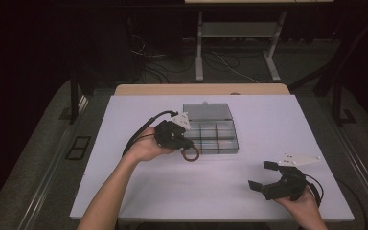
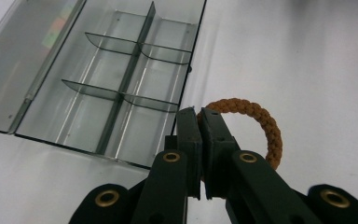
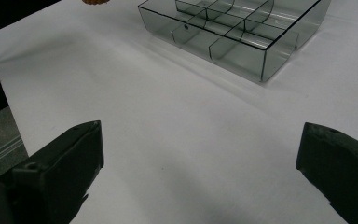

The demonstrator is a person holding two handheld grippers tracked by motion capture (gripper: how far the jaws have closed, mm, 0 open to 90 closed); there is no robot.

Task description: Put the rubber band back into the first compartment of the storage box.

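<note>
A brown braided ring [image 2: 261,119] hangs from my left gripper [image 2: 200,116], whose jaws are shut on its near side. In the high view the left gripper [image 1: 186,144] holds the braided ring [image 1: 190,154] just above the white table [image 1: 172,191], at the front left corner of a clear compartment box [image 1: 215,136]. The box [image 2: 116,88] has several bare compartments and its lid lies open behind it. My right gripper [image 1: 263,175] rests low at the table's front right, jaws spread wide with nothing between them. The right gripper view shows the box [image 3: 242,32] farther off.
The box lid [image 1: 207,111] lies flat toward the far edge. Beyond the table stand desk legs [image 1: 200,48] and loose cables on a dark floor. A grey plate [image 1: 299,160] on the right gripper sticks out to the right.
</note>
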